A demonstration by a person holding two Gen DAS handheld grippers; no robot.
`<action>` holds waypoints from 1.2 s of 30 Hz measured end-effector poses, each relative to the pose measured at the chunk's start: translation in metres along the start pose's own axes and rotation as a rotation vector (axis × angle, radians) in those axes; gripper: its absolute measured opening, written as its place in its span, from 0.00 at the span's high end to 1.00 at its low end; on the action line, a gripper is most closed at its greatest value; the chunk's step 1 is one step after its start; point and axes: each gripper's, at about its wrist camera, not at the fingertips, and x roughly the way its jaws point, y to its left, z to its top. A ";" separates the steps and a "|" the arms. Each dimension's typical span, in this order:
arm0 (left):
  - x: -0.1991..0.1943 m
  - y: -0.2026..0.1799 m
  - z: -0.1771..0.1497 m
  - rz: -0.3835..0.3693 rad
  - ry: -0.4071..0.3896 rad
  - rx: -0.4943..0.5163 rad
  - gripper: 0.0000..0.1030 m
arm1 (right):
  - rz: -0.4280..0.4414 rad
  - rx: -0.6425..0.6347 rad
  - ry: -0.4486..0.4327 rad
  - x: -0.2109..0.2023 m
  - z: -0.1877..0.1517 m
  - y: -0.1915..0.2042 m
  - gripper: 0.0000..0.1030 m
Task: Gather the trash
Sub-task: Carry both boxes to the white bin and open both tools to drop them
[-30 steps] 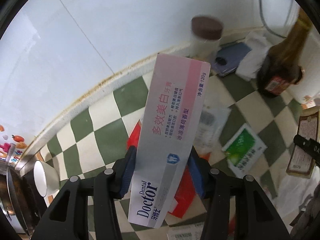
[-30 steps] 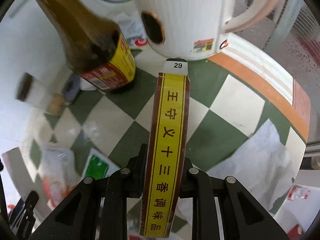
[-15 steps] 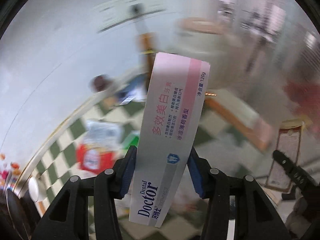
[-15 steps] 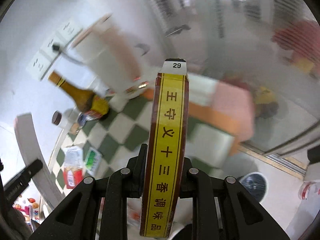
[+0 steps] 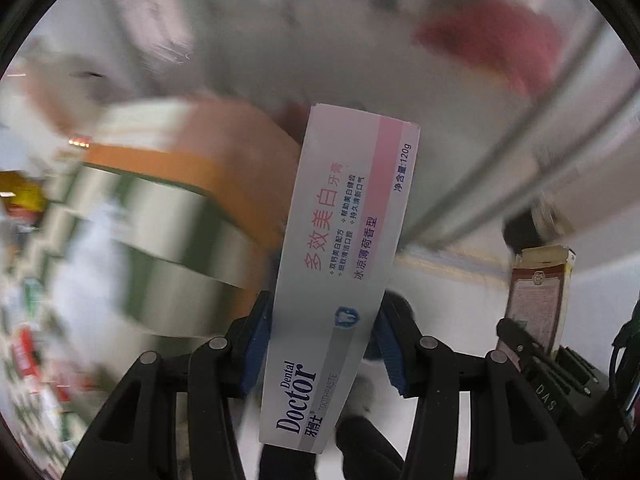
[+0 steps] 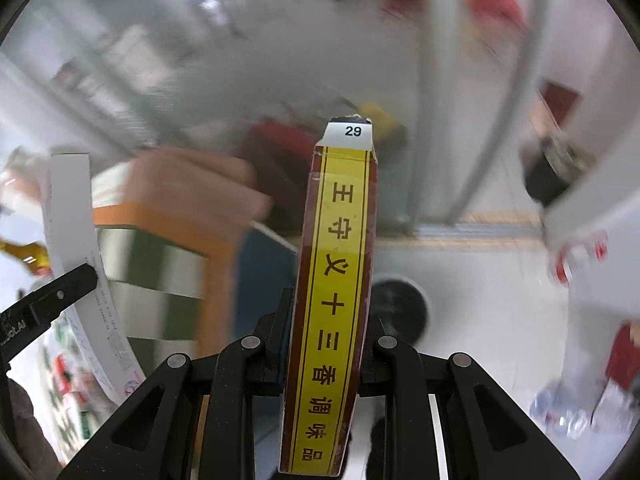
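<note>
Toothpaste box axis: we saw the toothpaste box (image 5: 340, 280) standing lengthwise along the fingers, its far end leaning a little to the right and pointing away from the camera.
Toothpaste box look: white and grey carton with a pink band, pink Chinese lettering, "Dental Doctor" in dark blue near the base, "120g" at the far end.
Left gripper: we found the left gripper (image 5: 324, 344) pinching the toothpaste box between its blue pads (image 5: 256, 344), clamped on the lower half.
Seasoning box axis: the seasoning box (image 6: 336, 300) ran straight up along the fingers, narrow edge toward the lens.
Seasoning box look: yellow strip with black Chinese characters, dark red-brown borders, a white tab marked "29" on top.
Right gripper: we saw the right gripper (image 6: 326, 340) closed tight on the seasoning box's lower part.
Surroundings: blurred; we made out a green-and-white checked tablecloth (image 5: 168, 240) with an orange border at left.
</note>
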 end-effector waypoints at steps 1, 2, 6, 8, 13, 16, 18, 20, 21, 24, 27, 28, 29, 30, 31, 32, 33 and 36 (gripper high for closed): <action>0.029 -0.015 -0.004 -0.026 0.043 0.014 0.55 | -0.004 0.020 0.015 0.012 -0.005 -0.016 0.77; 0.059 -0.027 -0.009 -0.047 0.089 0.028 0.55 | -0.010 0.054 0.044 0.034 -0.012 -0.044 0.77; 0.198 -0.061 -0.037 -0.128 0.292 0.035 0.55 | 0.002 0.144 0.150 0.130 -0.044 -0.129 0.77; 0.264 -0.070 -0.053 -0.162 0.384 0.027 0.55 | 0.031 0.180 0.197 0.178 -0.064 -0.152 0.77; 0.402 -0.085 -0.086 -0.162 0.540 0.035 0.55 | 0.074 0.228 0.292 0.289 -0.097 -0.205 0.77; 0.460 -0.095 -0.099 -0.208 0.618 0.042 0.54 | 0.091 0.241 0.336 0.348 -0.108 -0.218 0.77; 0.486 -0.102 -0.104 -0.221 0.641 0.047 0.50 | 0.103 0.249 0.368 0.385 -0.111 -0.226 0.77; 0.502 -0.107 -0.106 -0.208 0.644 0.059 0.32 | 0.116 0.243 0.402 0.409 -0.113 -0.230 0.76; 0.503 -0.109 -0.109 -0.198 0.636 0.061 0.20 | 0.118 0.239 0.426 0.422 -0.115 -0.229 0.76; 0.501 -0.106 -0.109 -0.154 0.605 0.072 0.09 | 0.098 0.210 0.468 0.442 -0.115 -0.227 0.42; 0.486 -0.093 -0.112 -0.096 0.552 0.091 0.09 | 0.074 0.197 0.453 0.438 -0.111 -0.230 0.24; 0.479 -0.090 -0.111 -0.069 0.513 0.105 0.09 | 0.054 0.188 0.438 0.433 -0.108 -0.231 0.19; 0.472 -0.088 -0.110 -0.031 0.470 0.125 0.09 | 0.041 0.181 0.425 0.427 -0.112 -0.229 0.08; 0.462 -0.087 -0.109 0.021 0.417 0.150 0.09 | 0.019 0.173 0.416 0.422 -0.114 -0.230 0.01; 0.452 -0.086 -0.109 0.058 0.375 0.172 0.09 | -0.014 0.161 0.403 0.414 -0.115 -0.229 0.00; 0.441 -0.087 -0.110 0.088 0.334 0.193 0.09 | -0.049 0.142 0.382 0.404 -0.114 -0.229 0.00; 0.433 -0.086 -0.111 0.102 0.311 0.200 0.08 | -0.064 0.132 0.373 0.400 -0.112 -0.223 0.00; 0.400 -0.078 -0.114 0.125 0.281 0.198 0.09 | -0.143 0.080 0.328 0.368 -0.108 -0.200 0.00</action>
